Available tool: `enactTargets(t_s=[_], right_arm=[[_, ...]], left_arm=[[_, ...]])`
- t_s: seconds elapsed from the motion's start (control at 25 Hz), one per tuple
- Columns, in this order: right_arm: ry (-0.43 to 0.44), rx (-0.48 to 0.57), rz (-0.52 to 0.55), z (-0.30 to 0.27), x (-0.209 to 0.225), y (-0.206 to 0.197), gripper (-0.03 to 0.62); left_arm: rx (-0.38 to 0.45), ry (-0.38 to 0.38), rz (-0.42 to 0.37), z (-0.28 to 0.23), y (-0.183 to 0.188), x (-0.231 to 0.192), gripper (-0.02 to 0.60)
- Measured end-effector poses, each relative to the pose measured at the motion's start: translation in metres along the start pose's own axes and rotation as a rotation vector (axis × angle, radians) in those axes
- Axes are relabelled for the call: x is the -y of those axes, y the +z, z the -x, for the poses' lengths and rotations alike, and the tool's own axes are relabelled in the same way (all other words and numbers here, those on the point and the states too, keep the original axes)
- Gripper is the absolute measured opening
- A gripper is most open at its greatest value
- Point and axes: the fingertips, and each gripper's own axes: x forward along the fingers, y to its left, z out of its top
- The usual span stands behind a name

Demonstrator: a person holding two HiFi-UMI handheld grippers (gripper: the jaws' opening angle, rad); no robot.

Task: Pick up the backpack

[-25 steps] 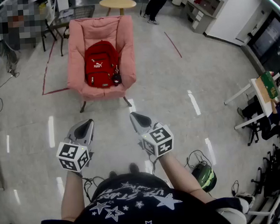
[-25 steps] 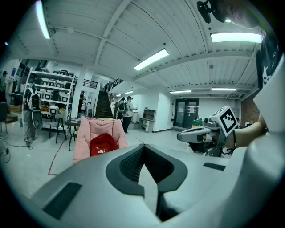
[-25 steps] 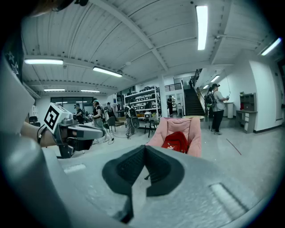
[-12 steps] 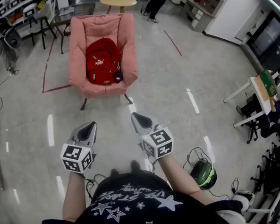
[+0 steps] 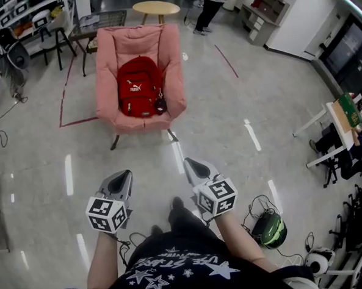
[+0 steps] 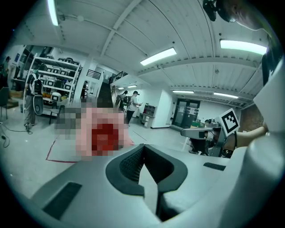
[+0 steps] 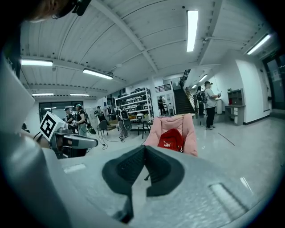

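Two sets of jaws were seen closed right up, pad against pad, with nothing caught between them. The left gripper [image 6: 143, 149] was held out low in front of the person, empty. The right gripper [image 7: 144, 149] was held alongside it, empty too, and a clear gap was kept between the pair. Both were pointed across the shiny grey floor [image 5: 239, 88] toward the pink armchair [image 5: 115, 50], which was set well ahead of them. And there the backpack [image 5: 139, 87] was found: red, propped upright on the seat against the chair's back. A small dark pouch [image 5: 160, 105] was hung at its lower corner, on the head view's right. The backpack was well apart from both grippers and touched by neither. A red line [image 5: 67, 80] was marked on the floor to the chair's left. Behind the chair a round wooden table [image 5: 156, 7] was placed, and near it a standing person [image 5: 212, 7] was caught at the top edge.
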Motion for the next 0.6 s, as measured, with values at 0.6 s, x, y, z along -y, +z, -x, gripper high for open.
enactTargets(t_s=[0.6], right_arm=[[0.100, -0.042, -0.040, -0.154, 0.089, 0.022, -0.001]], left_arm=[[-0.034, 0.108, 0.011, -0.106, 0.039, -0.088, 0.008]])
